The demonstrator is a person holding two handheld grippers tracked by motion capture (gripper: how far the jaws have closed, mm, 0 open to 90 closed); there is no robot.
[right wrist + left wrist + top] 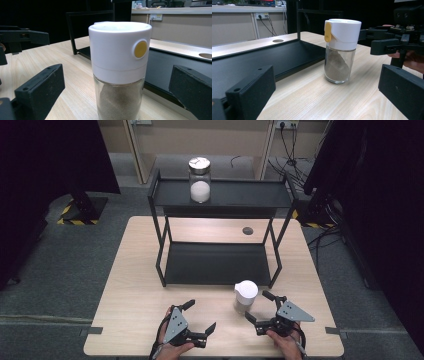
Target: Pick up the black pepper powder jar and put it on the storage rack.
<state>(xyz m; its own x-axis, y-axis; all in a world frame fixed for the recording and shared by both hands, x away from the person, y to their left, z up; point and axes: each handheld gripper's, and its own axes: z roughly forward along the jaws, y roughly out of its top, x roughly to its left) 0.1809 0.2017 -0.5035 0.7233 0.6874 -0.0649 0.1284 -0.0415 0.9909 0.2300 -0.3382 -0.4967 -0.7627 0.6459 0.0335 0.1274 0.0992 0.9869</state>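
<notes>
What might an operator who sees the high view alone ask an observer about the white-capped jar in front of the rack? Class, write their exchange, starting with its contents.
Observer: The jar holds brownish powder, heaped higher on one side.
Operator: Any marking on the cap?
Observer: A round yellow button on the cap's side, facing the right gripper.
Operator: Is that gripper touching the jar?
Observer: No. Its jaws stand open on either side, with table showing between each jaw and the glass.
</notes>
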